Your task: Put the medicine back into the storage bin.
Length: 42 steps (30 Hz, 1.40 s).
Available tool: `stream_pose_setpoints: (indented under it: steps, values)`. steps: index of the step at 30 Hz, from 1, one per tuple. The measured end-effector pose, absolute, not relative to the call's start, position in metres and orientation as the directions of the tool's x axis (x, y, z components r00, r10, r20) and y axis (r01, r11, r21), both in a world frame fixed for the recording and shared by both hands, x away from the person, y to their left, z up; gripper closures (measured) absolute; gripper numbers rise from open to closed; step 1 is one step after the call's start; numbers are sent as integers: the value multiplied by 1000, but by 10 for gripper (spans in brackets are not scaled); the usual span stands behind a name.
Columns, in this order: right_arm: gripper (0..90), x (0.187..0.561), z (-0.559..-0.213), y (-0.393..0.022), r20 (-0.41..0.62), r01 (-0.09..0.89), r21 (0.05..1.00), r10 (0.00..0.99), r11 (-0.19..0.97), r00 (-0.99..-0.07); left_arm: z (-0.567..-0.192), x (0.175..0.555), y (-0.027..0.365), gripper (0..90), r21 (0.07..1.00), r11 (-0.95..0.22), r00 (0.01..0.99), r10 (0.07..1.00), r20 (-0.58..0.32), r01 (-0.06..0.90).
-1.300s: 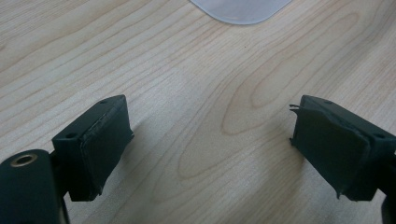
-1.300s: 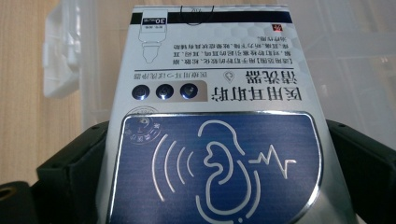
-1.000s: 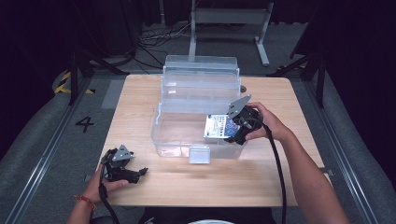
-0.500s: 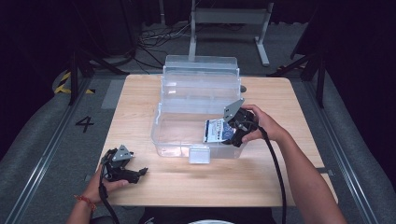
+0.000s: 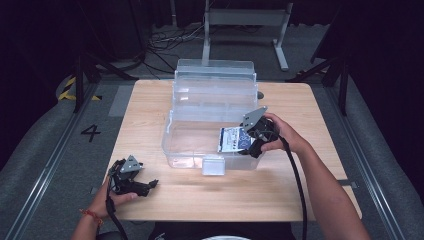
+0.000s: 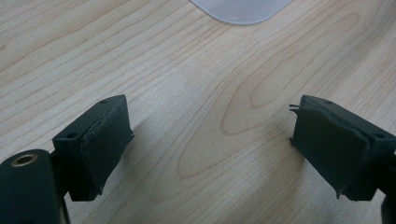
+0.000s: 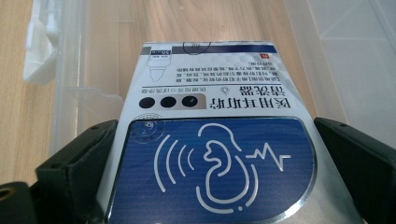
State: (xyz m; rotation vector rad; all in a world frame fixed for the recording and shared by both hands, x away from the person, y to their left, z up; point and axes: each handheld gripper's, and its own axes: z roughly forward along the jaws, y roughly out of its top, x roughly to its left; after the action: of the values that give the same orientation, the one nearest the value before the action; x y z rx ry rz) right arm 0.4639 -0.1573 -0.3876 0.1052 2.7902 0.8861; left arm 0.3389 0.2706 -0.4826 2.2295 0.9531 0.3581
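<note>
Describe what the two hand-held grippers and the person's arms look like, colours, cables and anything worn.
Both tools are black. The left hand-held gripper and the right hand-held gripper each carry a grey three-cornered plate on top and trail a black cable. Seen close in the gripper views, the jaws are blocky, with flat black pads and small screw holes. The forearms are bare, no sleeves; a red band circles the left wrist.

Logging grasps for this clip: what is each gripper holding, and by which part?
The right gripper clamps the white-and-blue box by its two side edges at the blue-printed end. The left gripper holds nothing, jaws open.
</note>
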Motion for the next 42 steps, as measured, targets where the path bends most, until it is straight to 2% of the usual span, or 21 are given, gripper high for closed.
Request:
stream_pose_setpoints:
  steps: [7, 13, 15, 17, 18, 19, 20, 21, 22, 23, 25, 28, 36, 42]
  values:
    - [42, 462, -385, -165, -166, 7, 670, 159, 742, -973, -483, 339, 271, 116, 680, -503, 694, 720, -12, 534]
    - [58, 462, -386, -163, -148, 14, 677, 155, 736, -977, -483, 339, 271, 116, 680, -502, 694, 720, -13, 534]
    - [266, 461, -384, -165, -141, 11, 714, 159, 700, -977, -483, 339, 271, 117, 680, -502, 693, 721, -12, 534]
    - [235, 460, -381, -166, -139, 12, 743, 172, 669, -975, -483, 339, 271, 116, 679, -503, 693, 721, -12, 535]
    - [112, 460, -379, -166, -145, 11, 754, 183, 657, -972, -483, 339, 271, 116, 680, -502, 694, 720, -13, 534]
    - [119, 460, -377, -166, -147, 8, 755, 181, 655, -972, -483, 339, 271, 116, 680, -502, 693, 721, -13, 535]
    - [220, 459, -376, -167, -146, 8, 760, 183, 650, -972, -482, 339, 271, 117, 679, -503, 693, 721, -12, 535]
    - [228, 459, -375, -167, -152, 7, 759, 188, 651, -970, -483, 339, 271, 117, 680, -502, 693, 720, -13, 534]
    - [168, 459, -374, -168, -160, 9, 753, 197, 658, -967, -483, 339, 271, 117, 680, -503, 694, 720, -13, 534]
    - [164, 458, -374, -170, -158, 16, 747, 200, 665, -967, -483, 339, 271, 116, 680, -503, 694, 720, -13, 534]
    - [209, 457, -372, -175, -160, 25, 744, 214, 667, -964, -482, 339, 271, 116, 679, -503, 693, 721, -12, 535]
    - [207, 453, -369, -186, -163, 37, 749, 238, 661, -958, -483, 339, 271, 117, 680, -502, 693, 721, -13, 534]
    - [261, 450, -359, -230, -205, 116, 750, 395, 651, -896, -483, 339, 270, 116, 680, -501, 693, 721, -13, 535]
    - [292, 457, -366, -241, -187, 177, 743, 455, 645, -871, -482, 339, 271, 123, 678, -509, 698, 716, -9, 531]
